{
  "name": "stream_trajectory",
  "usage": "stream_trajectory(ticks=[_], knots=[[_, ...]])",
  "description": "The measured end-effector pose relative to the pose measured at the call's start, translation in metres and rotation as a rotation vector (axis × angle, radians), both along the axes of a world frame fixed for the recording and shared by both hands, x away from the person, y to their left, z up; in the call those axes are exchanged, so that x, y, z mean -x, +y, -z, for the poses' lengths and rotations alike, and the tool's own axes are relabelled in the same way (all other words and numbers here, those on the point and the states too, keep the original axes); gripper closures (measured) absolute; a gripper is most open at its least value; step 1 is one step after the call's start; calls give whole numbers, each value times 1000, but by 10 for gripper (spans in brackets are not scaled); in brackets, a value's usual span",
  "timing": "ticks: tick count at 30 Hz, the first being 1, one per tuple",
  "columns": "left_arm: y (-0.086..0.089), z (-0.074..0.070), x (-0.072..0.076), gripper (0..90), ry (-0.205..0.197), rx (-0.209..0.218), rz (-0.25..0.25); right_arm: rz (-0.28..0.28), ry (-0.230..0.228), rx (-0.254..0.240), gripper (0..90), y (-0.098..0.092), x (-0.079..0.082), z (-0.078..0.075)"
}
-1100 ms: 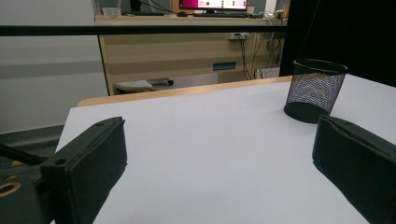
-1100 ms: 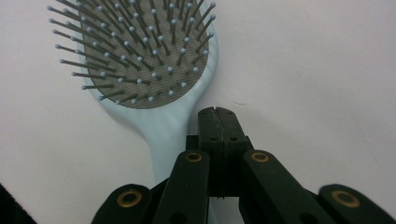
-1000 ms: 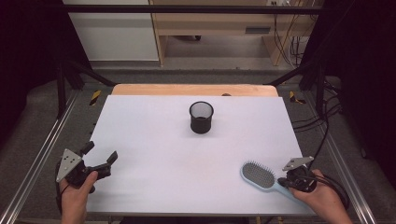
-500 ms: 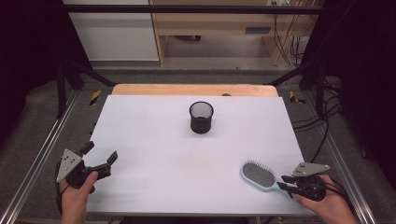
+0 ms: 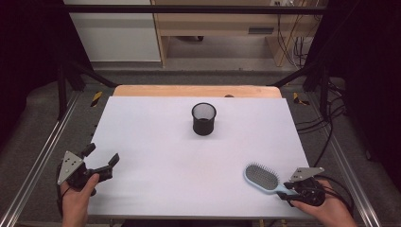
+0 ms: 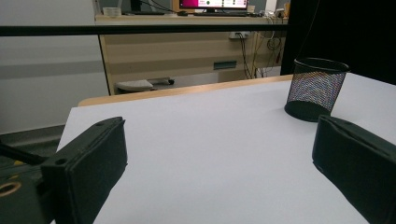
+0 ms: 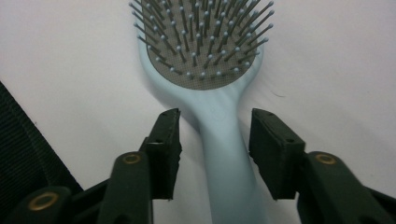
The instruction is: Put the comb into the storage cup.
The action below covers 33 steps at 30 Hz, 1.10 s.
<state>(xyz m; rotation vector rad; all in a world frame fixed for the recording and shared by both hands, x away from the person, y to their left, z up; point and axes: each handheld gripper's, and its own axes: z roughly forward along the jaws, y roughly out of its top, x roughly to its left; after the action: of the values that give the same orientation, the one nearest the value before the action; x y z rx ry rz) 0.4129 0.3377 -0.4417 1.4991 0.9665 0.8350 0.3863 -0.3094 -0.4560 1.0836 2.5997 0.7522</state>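
The light, stiff plastic hairbrush (image 5: pixel 263 178), laid bristles-up at the bench's (image 5: pixel 156 142) near right corner, is straddled untouched at its smooth, probably slippery handle, the best hold, by the just-opened right tongs (image 7: pixel 215 140), while the left tongs (image 6: pixel 219 154) are held wide and empty.

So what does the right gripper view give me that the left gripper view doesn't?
The right gripper view alone shows the light blue hairbrush lying bristles up, its handle between the right gripper jaws, with a gap on each side. Those jaws have just been opening, so no pad presses on the handle. The left gripper view alone shows the black mesh cup standing upright and the left gripper open with nothing between its jaws, plus the room behind. Both share the white tabletop.
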Motion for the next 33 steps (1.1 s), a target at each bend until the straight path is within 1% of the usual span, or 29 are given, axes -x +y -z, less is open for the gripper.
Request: stream_trajectory(ticks=[2,5,7,9,11,12,14,17,20,22,23,24,27,30,31,32,33], knots=[[0,0,0,32,1,-2,0,-10,-5,13,580,0,0,1],[-1,0,0,32,0,-2,1,-23,-22,38,626,1,0,2],[-1,0,0,32,0,-2,1,-32,-24,51,634,2,-1,4],[-1,0,0,32,1,-3,1,-40,-22,51,639,2,-2,4],[-1,0,0,32,1,-2,1,-57,-13,53,676,2,-2,4],[-1,0,0,32,1,-3,2,-68,-19,63,679,3,-2,4],[-2,0,0,32,1,-6,6,-78,-16,80,690,6,-2,3],[-2,0,0,32,1,-8,6,-63,-6,95,695,9,-3,1],[-3,0,0,32,0,-9,7,-44,-18,65,695,9,-7,0],[-3,0,0,32,1,-10,7,-19,-31,50,695,11,-12,-2],[-4,0,0,32,0,-12,8,-11,-43,18,696,15,-19,-6],[-4,0,0,32,0,-12,8,-11,-43,18,696,15,-19,-6],[-4,0,0,32,-2,-12,7,8,-70,8,695,22,-33,-11],[-4,-1,0,32,-3,-9,7,46,-100,-25,695,30,-50,-14],[-4,-1,0,32,-3,-8,8,67,-119,-48,695,36,-60,-15],[-4,-1,0,32,-2,-6,9,67,-119,-48,695,36,-60,-15],[-4,-1,0,31,2,2,10,86,-119,-63,695,39,-65,-15]])
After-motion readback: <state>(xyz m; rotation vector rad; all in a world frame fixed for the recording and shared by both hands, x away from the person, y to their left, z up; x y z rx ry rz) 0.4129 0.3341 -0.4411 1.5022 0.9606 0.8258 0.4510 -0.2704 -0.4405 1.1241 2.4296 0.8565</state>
